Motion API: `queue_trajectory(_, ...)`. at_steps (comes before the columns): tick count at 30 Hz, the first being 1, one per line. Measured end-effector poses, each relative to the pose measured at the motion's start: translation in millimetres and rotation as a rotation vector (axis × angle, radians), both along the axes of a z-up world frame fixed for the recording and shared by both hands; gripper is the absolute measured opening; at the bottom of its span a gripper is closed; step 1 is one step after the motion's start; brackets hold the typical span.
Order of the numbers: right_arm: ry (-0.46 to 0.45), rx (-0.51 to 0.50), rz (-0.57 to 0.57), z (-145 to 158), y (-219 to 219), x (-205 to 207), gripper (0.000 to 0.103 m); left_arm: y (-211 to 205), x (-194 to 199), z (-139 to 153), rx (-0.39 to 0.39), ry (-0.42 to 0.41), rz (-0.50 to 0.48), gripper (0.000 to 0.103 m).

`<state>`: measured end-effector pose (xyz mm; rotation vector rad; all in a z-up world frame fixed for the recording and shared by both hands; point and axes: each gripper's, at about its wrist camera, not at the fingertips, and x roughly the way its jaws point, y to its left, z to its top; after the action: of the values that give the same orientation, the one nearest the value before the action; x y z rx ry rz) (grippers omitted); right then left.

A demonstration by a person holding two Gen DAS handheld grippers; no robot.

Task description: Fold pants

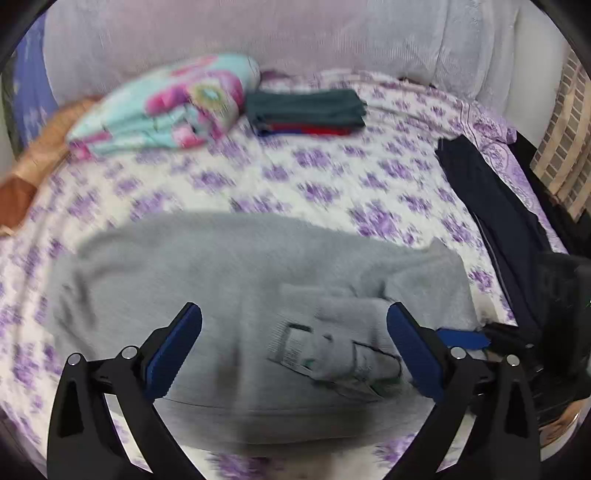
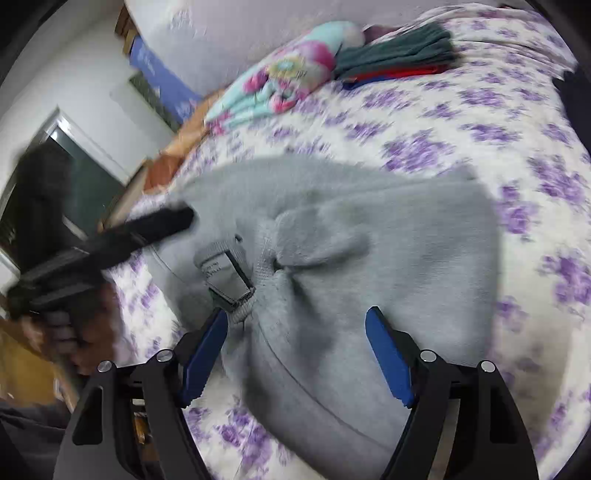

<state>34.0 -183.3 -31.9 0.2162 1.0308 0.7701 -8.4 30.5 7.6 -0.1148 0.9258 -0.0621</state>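
The gray pants (image 1: 236, 280) lie in a folded heap on my bed (image 1: 332, 184), on the purple-flowered sheet, and I place everything else by them. My left claw (image 1: 294, 325) hangs over their near edge with its blue pads spread wide, nothing between them; through the gap I see the waistband with its sewn label (image 1: 332, 354) turned up. My right claw (image 2: 296, 332) is spread as well, holding nothing, poised over the pants (image 2: 369, 236) where the cloth bunches into a knot of folds beside the label (image 2: 227, 273); its left pad sits just by that label, though I cannot tell whether it touches the cloth. In the right view my other claw (image 2: 162, 221) shows as a dark blurred bar at the pants' left edge. Beyond the pants, toward the headboard (image 1: 258, 33), a flowery blanket (image 1: 166, 107) in pink and turquoise is bundled up, and just beside it rests a stack of folded clothes (image 1: 306, 110), dark green on top with red and blue under. To the right of the pants a dark garment (image 1: 491, 206) stretches along the bed's edge. Both views are smeared by motion.
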Motion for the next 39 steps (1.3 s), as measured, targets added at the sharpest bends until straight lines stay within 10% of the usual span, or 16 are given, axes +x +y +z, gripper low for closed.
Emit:
queue_trajectory(7, -0.062, -0.042, -0.284, 7.6, -72.0, 5.6, 0.085, -20.3, 21.5, -36.1, -0.026, 0.120, -0.047, 0.098)
queue_trajectory(14, -0.024, -0.097, -0.260, -14.8, -46.2, 52.2, 0.085, -19.2, 24.9, -63.3, -0.023, 0.122, -0.072, 0.099)
queue_trajectory(16, 0.005, -0.068, -0.217, -24.3, -33.2, 62.0, 0.048, -14.2, 25.2, -65.5, -0.059, 0.123, -0.074, 0.099)
queue_trajectory(19, -0.073, -0.047, -0.215, -13.3, -30.9, 55.7, 0.024, -9.2, 25.2, -59.4, -0.076, 0.117, -0.057, 0.097)
queue_trajectory(23, -0.150, -0.050, -0.262, 3.4, -44.3, 33.8, 0.025, -18.6, 21.0, -43.4, 0.025, 0.013, -0.066, 0.097)
queue_trajectory(25, -0.069, -0.121, -0.334, -20.1, -50.8, 41.0, 0.044, -21.6, 31.2, -55.4, 0.064, 0.055, -0.050, 0.098)
queue_trajectory(33, -0.241, -0.158, -0.353, 18.0, -69.3, 28.2, 0.056, 6.8, 28.1, -50.0, -0.054, 0.106, 0.002, 0.099)
queue_trajectory(36, -0.214, -0.046, -0.291, 29.0, -63.0, 48.0, 0.026, 3.4, 24.3, -30.8, -0.052, 0.050, 0.020, 0.098)
queue_trajectory(39, -0.113, 0.032, -0.235, 19.8, -51.7, 75.1, 0.022, -20.7, 30.0, -16.3, -0.071, 0.015, -0.058, 0.098)
